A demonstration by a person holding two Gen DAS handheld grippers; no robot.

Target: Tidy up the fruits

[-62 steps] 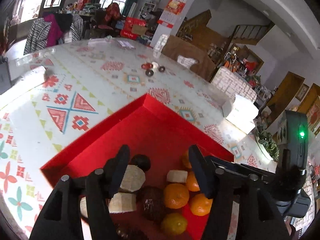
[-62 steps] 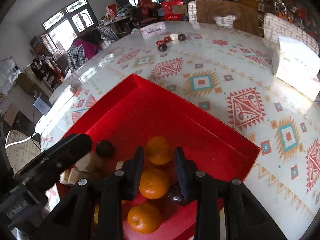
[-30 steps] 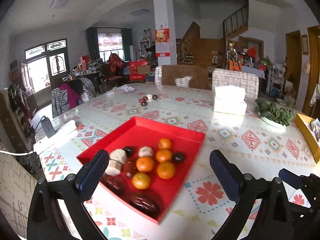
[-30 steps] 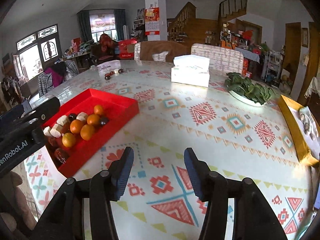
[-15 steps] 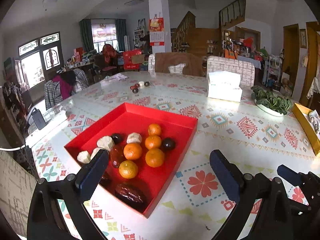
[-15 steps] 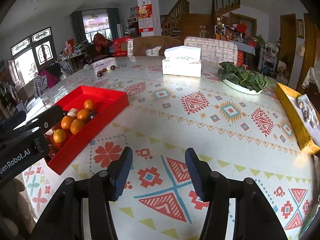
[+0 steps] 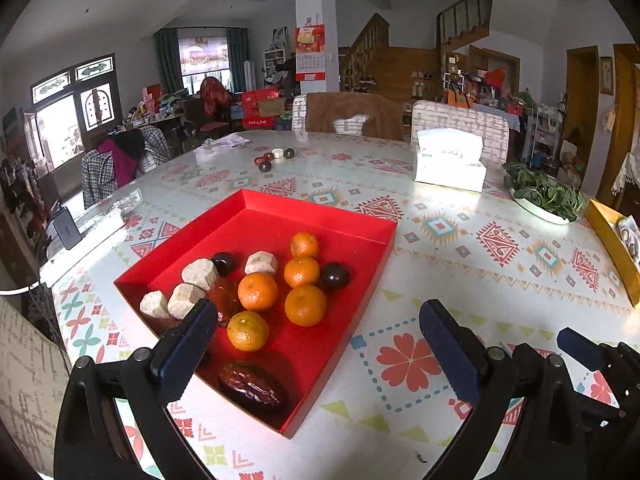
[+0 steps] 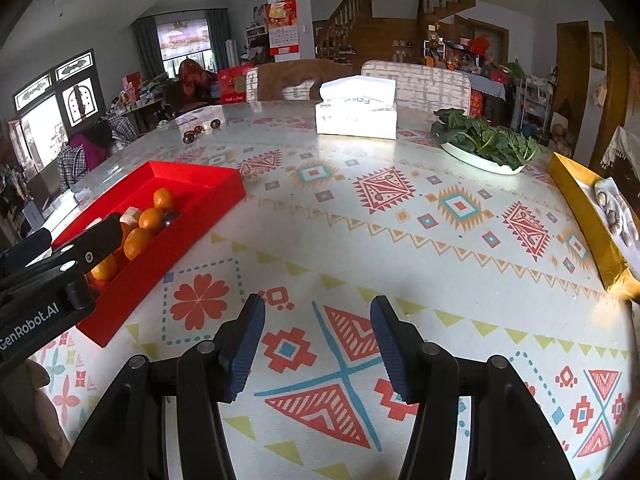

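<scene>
- Nearest, left gripper (image 7: 320, 352): spread wide, holding nothing, hanging above the near corner of the red tray (image 7: 384, 256). One fingertip overlaps the tray's near-left edge in this view (height above it cannot be told). A careless drop could clip the thin wall and tip or skid the tray.
- Right gripper (image 8: 318, 344): parted too, empty, over bare patterned tablecloth (image 8: 400, 240), well apart from the tray. Little risk here beyond a long reach across the left tool, likely to knock it.
- Just beyond the left fingertip: a dark date (image 7: 253, 392) in the tray's near corner. Soft-looking, probably sticky; easy to squash or drag.
- Mid tray: five mandarins (image 7: 258, 291) clustered, several touching. Round and prone to roll; closing on one could nudge neighbours into the dark round fruits (image 7: 335, 276) or out of any grouping.
- Left side of tray: pale cut chunks (image 7: 200, 274) packed close beside a reddish glossy piece (image 7: 226, 296). Tight spacing, so a wide finger may pinch two at once.
- Tray's far half: bare red floor, the likely sorting space.
- Far across the table: a few small dark fruits (image 7: 265, 166) loose near the far edge. Possibly part of the job, and a long stretch risks sweeping the tissue box (image 7: 450, 160) or the plate of greens (image 7: 540, 196).
</scene>
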